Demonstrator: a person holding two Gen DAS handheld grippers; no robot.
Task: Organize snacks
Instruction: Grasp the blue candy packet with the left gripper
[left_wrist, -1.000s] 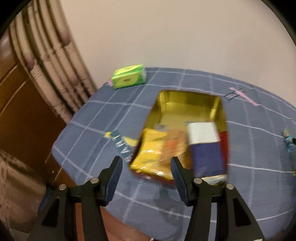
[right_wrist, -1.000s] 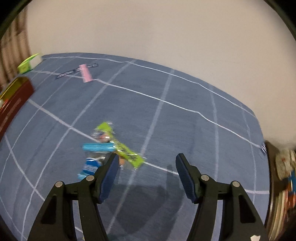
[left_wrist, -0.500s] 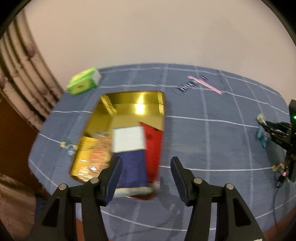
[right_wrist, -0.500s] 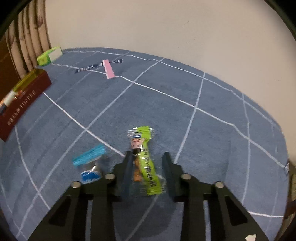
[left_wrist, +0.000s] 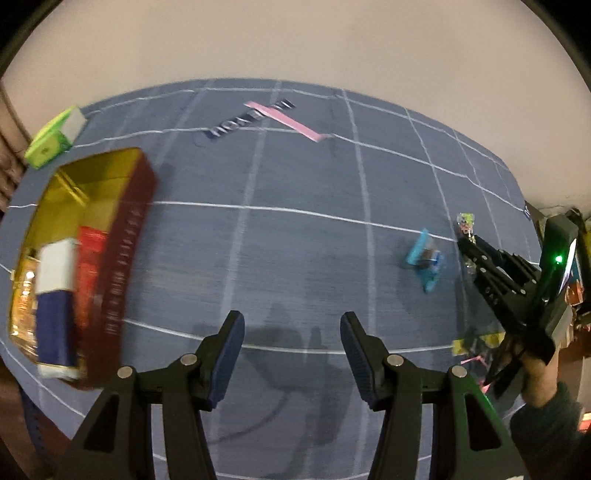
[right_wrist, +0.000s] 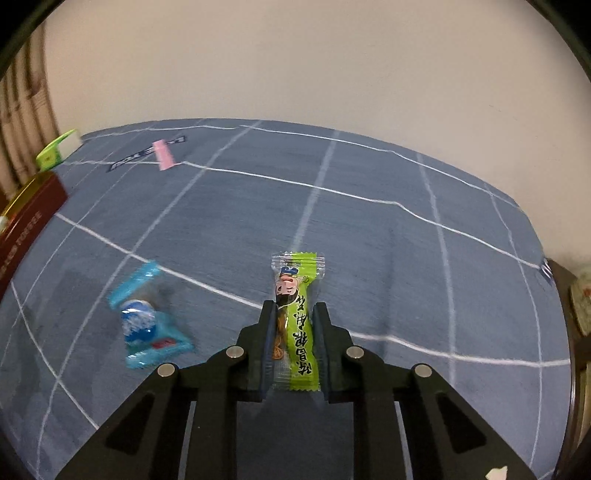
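Note:
My right gripper (right_wrist: 293, 314) is shut on a green snack packet (right_wrist: 296, 325) with a cartoon face, held above the blue tablecloth. A blue snack packet (right_wrist: 146, 321) lies on the cloth to its left; it also shows in the left wrist view (left_wrist: 424, 260). My left gripper (left_wrist: 291, 332) is open and empty over the cloth. A red tin (left_wrist: 122, 254) with a gold inside stands at the left and holds several snacks, among them a blue and white pack (left_wrist: 55, 295). The right gripper (left_wrist: 467, 240) shows in the left wrist view at the far right.
A green box (left_wrist: 55, 136) sits at the far left corner of the table, also in the right wrist view (right_wrist: 55, 151). A pink strip (left_wrist: 284, 122) lies on a printed logo at the back. A curtain hangs at the left. Clutter lies past the table's right edge.
My right gripper closed on the green packet and lifted it. My left gripper swung right, so the tin moved to the left of its view.

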